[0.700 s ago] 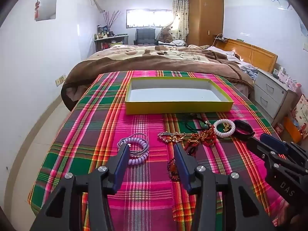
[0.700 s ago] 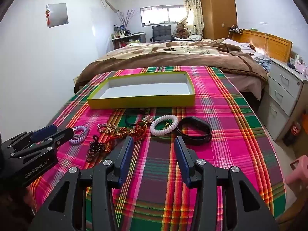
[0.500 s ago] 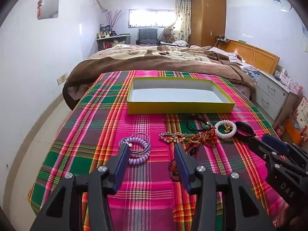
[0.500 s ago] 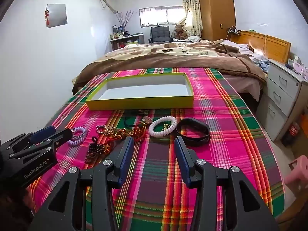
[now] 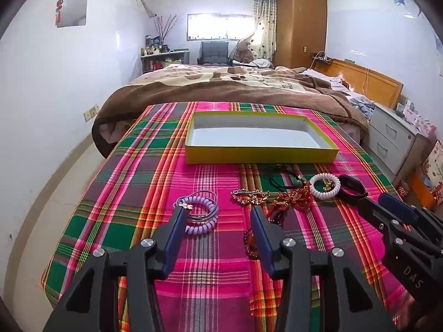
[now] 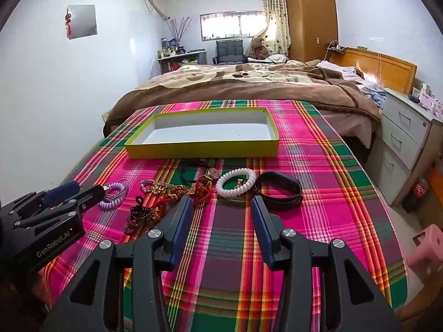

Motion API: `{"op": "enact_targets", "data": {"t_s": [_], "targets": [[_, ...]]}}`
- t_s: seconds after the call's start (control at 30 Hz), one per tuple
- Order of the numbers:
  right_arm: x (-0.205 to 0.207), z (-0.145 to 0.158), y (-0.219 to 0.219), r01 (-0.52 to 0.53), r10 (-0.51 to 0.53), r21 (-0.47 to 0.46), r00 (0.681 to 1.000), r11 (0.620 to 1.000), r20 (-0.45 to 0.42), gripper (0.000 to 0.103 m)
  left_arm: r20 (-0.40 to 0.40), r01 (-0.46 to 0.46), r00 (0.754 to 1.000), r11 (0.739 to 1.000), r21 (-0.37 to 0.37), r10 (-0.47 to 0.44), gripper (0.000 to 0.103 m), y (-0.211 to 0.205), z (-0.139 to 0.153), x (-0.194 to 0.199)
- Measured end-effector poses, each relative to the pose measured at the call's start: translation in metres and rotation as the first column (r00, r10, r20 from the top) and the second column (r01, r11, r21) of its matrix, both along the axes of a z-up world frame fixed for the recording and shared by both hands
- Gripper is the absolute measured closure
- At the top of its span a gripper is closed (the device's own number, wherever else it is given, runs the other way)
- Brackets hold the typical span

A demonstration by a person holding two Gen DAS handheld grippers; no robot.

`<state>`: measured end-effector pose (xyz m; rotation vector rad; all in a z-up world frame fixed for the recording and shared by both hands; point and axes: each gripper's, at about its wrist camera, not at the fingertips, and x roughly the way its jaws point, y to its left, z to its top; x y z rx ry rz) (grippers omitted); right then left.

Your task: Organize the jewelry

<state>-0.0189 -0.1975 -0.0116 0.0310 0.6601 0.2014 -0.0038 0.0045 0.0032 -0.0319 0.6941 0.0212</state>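
Observation:
A yellow tray (image 5: 260,156) with a white floor stands empty on the plaid cloth; it also shows in the right wrist view (image 6: 203,150). In front of it lie a purple coil bracelet (image 5: 198,214), gold and red chains (image 5: 277,197), a dark bead string (image 6: 141,215), a white coil bracelet (image 5: 324,186) (image 6: 236,182) and a black band (image 6: 278,191). My left gripper (image 5: 218,215) is open and empty, just short of the purple bracelet. My right gripper (image 6: 221,204) is open and empty, just short of the white bracelet and black band.
The plaid-covered table (image 6: 318,166) ends at the left and right edges. A bed with a brown blanket (image 5: 235,88) lies behind it. A grey drawer unit (image 6: 407,138) stands at the right. A pink stool (image 6: 426,246) sits low at the right.
Both grippers have drawn a little higher and tilted, so the jewelry and tray sit slightly lower in view. Both stay open. Nothing on the cloth has moved.

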Motion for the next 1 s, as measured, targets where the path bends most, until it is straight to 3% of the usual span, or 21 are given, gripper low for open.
{"op": "enact_targets", "data": {"t_s": [1.0], "targets": [[-0.0032,0.0014,-0.0011,0.012,-0.012,0.005,1.000,1.000,0.003,0.058,0.012,-0.003,1.000,1.000,0.019,0.003,0.056,-0.0028,0.0028,-0.0052]]}}
